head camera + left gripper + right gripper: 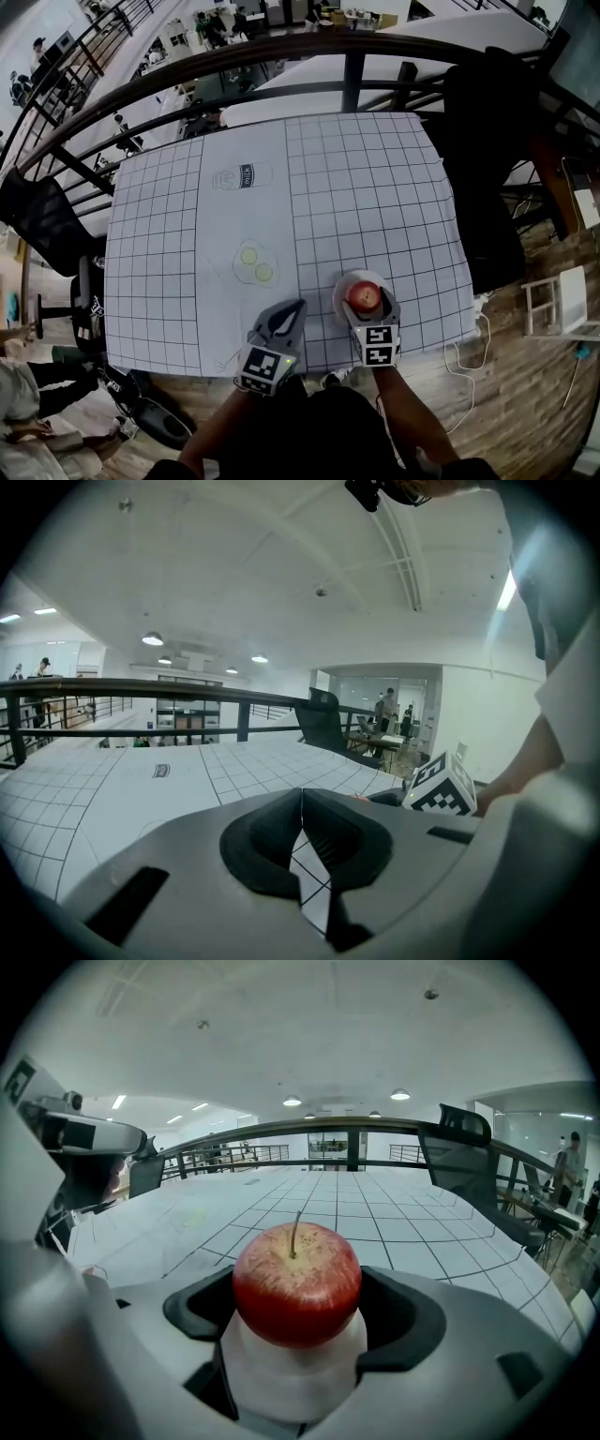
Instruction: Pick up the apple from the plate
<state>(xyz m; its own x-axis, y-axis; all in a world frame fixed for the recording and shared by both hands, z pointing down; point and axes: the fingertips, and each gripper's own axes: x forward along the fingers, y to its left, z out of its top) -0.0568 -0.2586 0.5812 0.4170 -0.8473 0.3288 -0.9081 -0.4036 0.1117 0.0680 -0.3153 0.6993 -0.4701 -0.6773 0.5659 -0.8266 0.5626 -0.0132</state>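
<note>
A red apple (pixel 364 296) sits on a small white plate (pixel 343 284) near the front right edge of the table. My right gripper (pixel 368 304) reaches around it from the near side. In the right gripper view the apple (pixel 296 1283) fills the gap between the dark pads (pixel 202 1309), stem up, with the plate (pixel 291 1377) showing white under it. The jaws look closed against its sides. My left gripper (pixel 292 307) hovers to the left of the plate; its jaws meet with nothing in them (pixel 302 803).
A white gridded cloth (pixel 375 187) covers the table. Two yellow-green discs (pixel 255 263) lie inside a faint outline left of the plate, and a printed cup shape (pixel 242 175) lies further back. A dark railing (pixel 281 66) runs behind the table; a black chair (pixel 487 159) stands at the right.
</note>
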